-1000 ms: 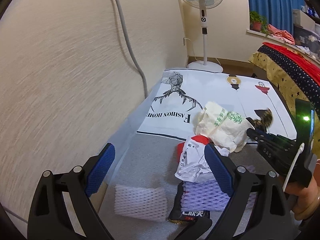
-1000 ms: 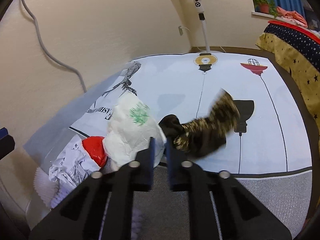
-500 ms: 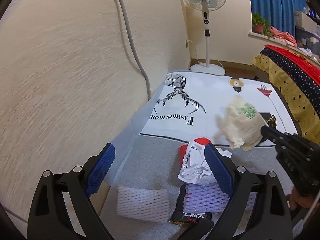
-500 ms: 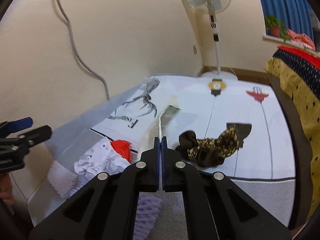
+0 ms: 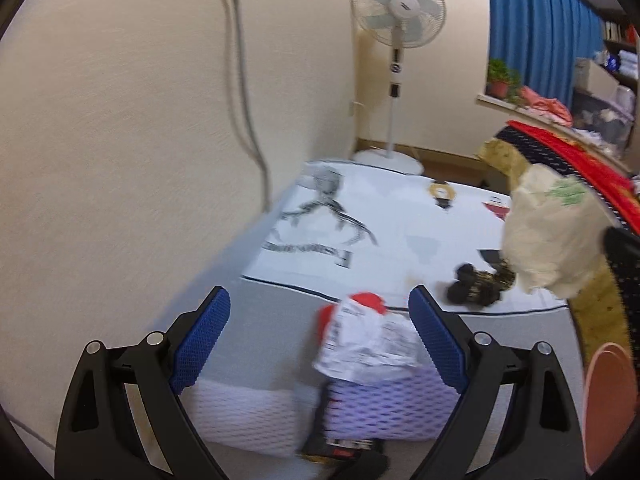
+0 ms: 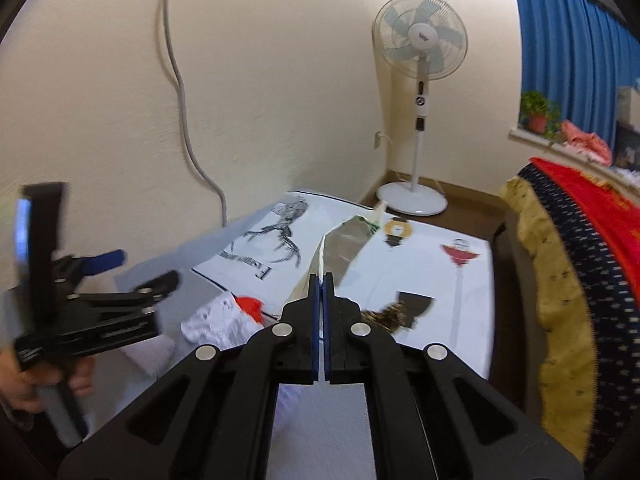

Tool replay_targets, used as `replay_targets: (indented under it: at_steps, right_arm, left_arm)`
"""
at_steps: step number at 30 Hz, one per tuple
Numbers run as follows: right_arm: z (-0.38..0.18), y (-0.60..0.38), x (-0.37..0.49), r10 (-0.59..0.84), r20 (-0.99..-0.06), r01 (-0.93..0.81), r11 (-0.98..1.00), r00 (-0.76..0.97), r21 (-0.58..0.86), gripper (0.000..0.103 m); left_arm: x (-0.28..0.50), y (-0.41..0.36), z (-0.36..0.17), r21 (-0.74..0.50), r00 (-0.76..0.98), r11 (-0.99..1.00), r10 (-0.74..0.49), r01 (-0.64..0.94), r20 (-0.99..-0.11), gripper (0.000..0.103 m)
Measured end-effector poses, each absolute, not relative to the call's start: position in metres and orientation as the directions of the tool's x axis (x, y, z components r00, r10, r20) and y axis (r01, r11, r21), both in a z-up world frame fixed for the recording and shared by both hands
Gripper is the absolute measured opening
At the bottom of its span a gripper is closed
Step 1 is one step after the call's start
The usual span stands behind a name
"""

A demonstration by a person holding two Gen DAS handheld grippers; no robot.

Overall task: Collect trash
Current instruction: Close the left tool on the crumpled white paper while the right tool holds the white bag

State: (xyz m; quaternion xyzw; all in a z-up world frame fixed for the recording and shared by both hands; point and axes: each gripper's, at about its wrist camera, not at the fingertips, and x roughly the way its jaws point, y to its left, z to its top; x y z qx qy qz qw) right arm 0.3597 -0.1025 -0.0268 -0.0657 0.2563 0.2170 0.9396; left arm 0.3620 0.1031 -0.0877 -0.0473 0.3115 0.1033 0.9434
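Note:
My right gripper point(image 6: 321, 280) is shut on a cream wrapper with green print point(image 6: 344, 240), held in the air; the wrapper shows in the left wrist view point(image 5: 548, 236) at the right. My left gripper point(image 5: 320, 344) is open and empty above a pile on the grey mat: crumpled white paper with a red piece point(image 5: 368, 344), a purple foam net point(image 5: 384, 404), a white foam net point(image 5: 240, 412) and a dark snack packet point(image 5: 340, 448). A dark leopard-print scrap point(image 5: 480, 284) lies on the white printed mat.
The wall with a grey cable point(image 5: 248, 92) runs along the left. A standing fan point(image 5: 398, 56) is in the corner. A bed with a starred cover point(image 6: 580, 264) is on the right. A pink rim point(image 5: 608, 400) shows at the right edge.
My right gripper has lifted the cream wrapper off the pile and carried it up and to the right. The leopard-print scrap stays on the mat. My left gripper has stayed open.

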Motion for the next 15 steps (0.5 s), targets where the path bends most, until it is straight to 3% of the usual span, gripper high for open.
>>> replay_targets:
  at_steps: [6, 15]
  right_arm:
    - [-0.011, -0.143, 0.3, 0.279, -0.521, -0.373, 0.924, 0.807, -0.084, 0.001]
    - [-0.017, -0.197, 0.267, 0.205, -0.527, -0.279, 0.958, 0.825, -0.064, 0.001]
  left_arm:
    - [0.365, 0.076, -0.113, -0.066, 0.821, 0.993, 0.047, -0.103, -0.569, 0.088]
    - [0.388, 0.073, -0.15, -0.032, 0.791, 0.995, 0.057, -0.096, -0.609, 0.088]
